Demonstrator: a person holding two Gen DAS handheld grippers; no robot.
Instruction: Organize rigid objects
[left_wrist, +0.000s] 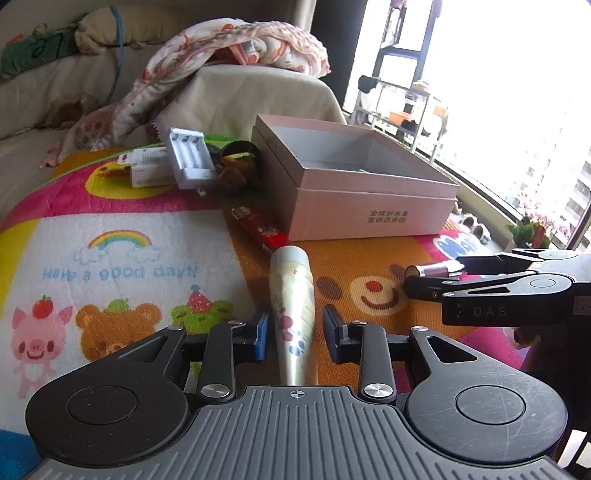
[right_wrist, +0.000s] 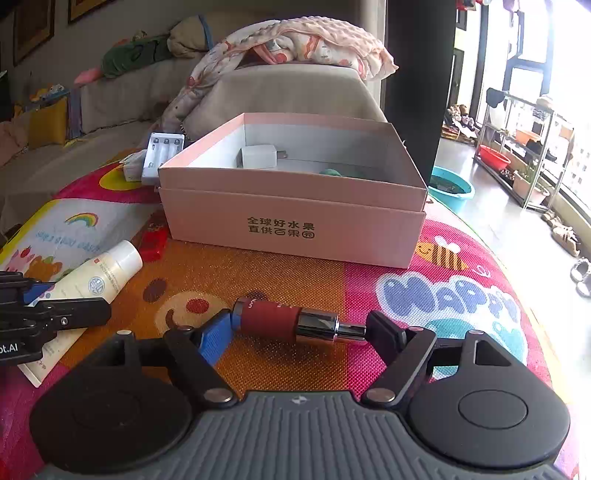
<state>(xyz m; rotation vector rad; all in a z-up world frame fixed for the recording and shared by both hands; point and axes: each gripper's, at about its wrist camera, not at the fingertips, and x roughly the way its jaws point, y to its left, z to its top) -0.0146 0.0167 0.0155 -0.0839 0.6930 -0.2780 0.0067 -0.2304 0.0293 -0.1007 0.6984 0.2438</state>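
Both wrist cams look forward-down, close over mat; both share pink box

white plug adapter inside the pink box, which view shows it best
The right wrist view: the white plug adapter sits plainly visible inside the pink cardboard box. In the left wrist view the box wall hides it.

Matt pink cardboard box; lipstick glossy chrome; woven-textured mat.

Pink box, cartoon-printed mat, cream tube.
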